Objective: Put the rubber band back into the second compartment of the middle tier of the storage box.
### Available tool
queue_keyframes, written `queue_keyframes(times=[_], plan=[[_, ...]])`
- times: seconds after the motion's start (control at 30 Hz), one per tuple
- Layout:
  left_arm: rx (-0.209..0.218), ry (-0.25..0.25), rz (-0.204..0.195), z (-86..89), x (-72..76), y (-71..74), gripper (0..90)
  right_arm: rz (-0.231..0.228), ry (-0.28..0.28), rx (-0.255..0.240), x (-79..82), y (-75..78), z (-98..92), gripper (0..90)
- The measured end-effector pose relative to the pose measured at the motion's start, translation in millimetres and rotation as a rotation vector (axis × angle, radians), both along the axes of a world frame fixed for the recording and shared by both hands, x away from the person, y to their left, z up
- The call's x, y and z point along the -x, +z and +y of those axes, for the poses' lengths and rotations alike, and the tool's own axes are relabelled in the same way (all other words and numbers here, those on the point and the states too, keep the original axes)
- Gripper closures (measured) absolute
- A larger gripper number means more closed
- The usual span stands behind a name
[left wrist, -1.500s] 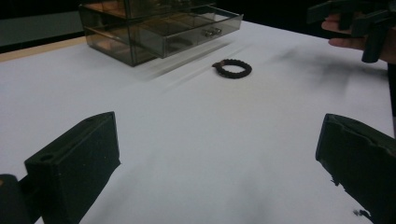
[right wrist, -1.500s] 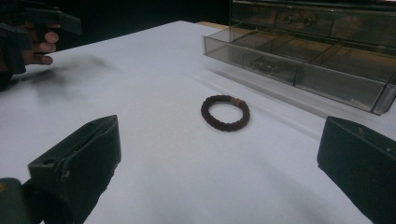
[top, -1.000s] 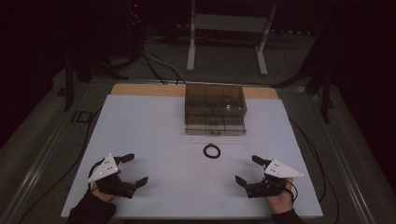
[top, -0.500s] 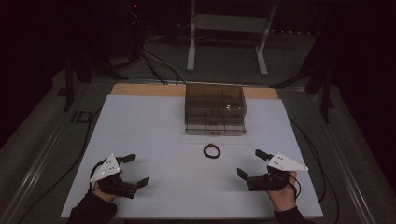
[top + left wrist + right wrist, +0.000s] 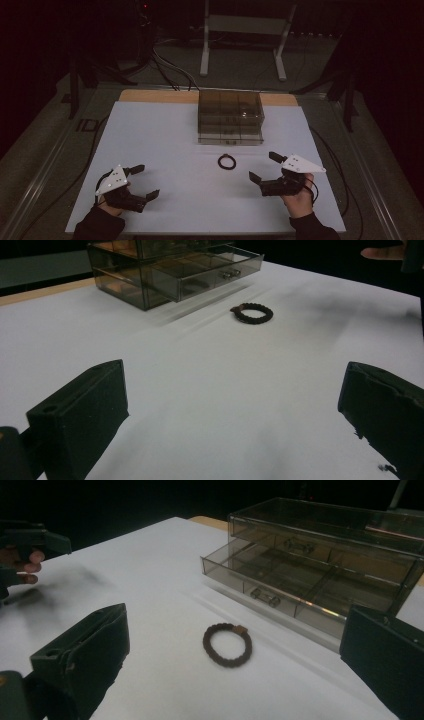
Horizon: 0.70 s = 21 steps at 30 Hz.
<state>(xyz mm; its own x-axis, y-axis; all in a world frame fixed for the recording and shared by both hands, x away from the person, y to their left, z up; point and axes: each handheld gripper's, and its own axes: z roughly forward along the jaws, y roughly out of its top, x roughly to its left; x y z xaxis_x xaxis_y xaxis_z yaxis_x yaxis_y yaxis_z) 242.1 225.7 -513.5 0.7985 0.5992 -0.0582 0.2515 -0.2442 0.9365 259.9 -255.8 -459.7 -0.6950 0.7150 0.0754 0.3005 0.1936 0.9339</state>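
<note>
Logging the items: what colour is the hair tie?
Dark brown hair tie, with a lighter brown joint; clearest in the right gripper view.
</note>
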Motion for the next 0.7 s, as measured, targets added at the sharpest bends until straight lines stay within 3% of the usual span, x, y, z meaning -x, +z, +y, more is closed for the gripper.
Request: queue_keyframes(times=[0.7], plan=[[-0.001,-0.001,0.004,0.0,0.5,-0.2,0.4,0.008,0.042,0.013,-24.9,9.5,22.8,0.0]])
